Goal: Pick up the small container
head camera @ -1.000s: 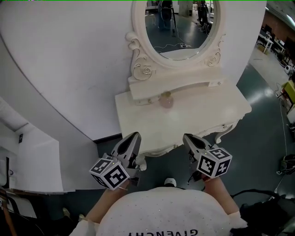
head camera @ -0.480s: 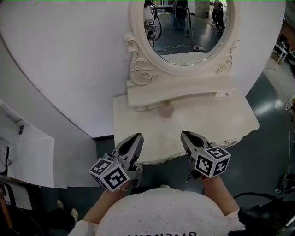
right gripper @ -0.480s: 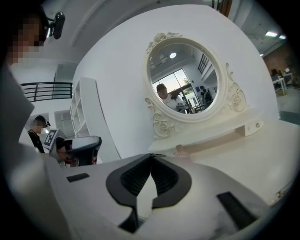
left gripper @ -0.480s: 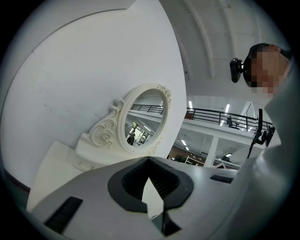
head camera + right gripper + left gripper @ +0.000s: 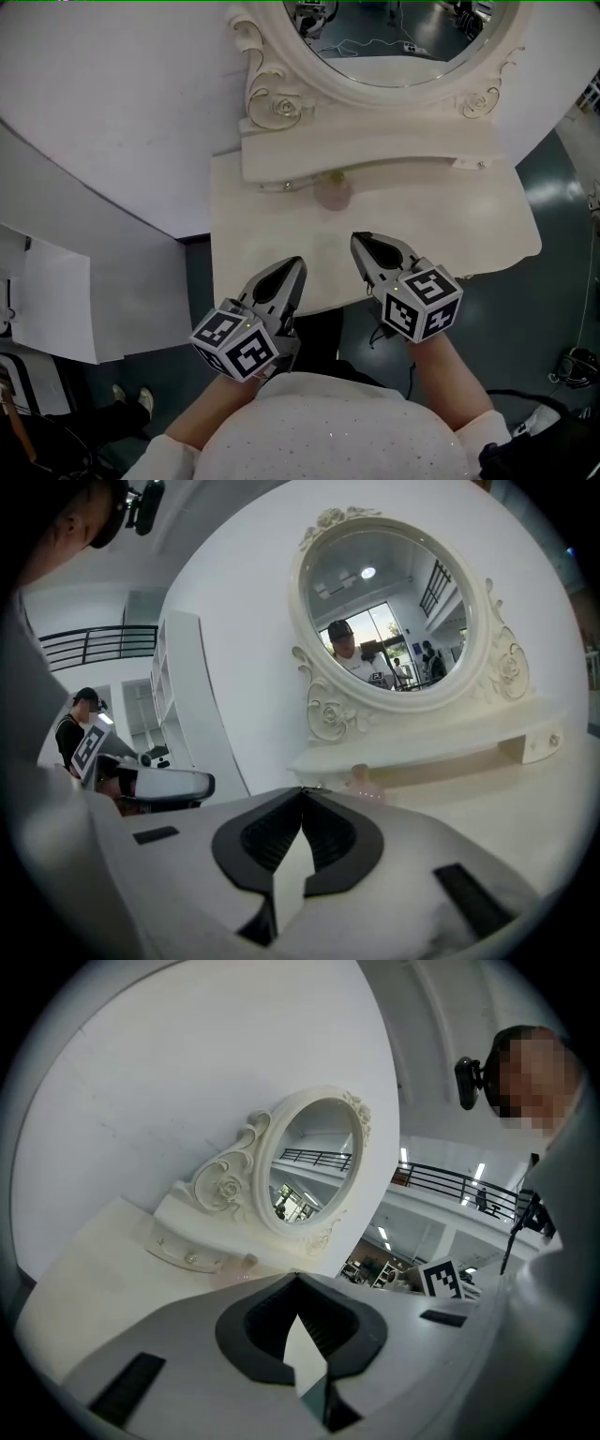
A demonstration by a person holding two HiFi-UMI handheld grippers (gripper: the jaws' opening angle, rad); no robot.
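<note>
A small pinkish container stands on the cream dressing table, just below the mirror's shelf. My left gripper is over the table's front edge, its jaws shut and empty, short of the container and to its left. Slightly farther in over the tabletop, my right gripper is also shut and holds nothing. The left gripper view shows the container past the shut tips of the left gripper. In the right gripper view the container sits just beyond the tips of the right gripper.
An ornate oval mirror rises behind the shelf, against a curved white wall. Dark floor lies to the table's right and below its front edge. A white cabinet stands at the left.
Both grippers have moved forward from in front of the table's edge to over it, closer to the container. The table now fills more of the head view.
</note>
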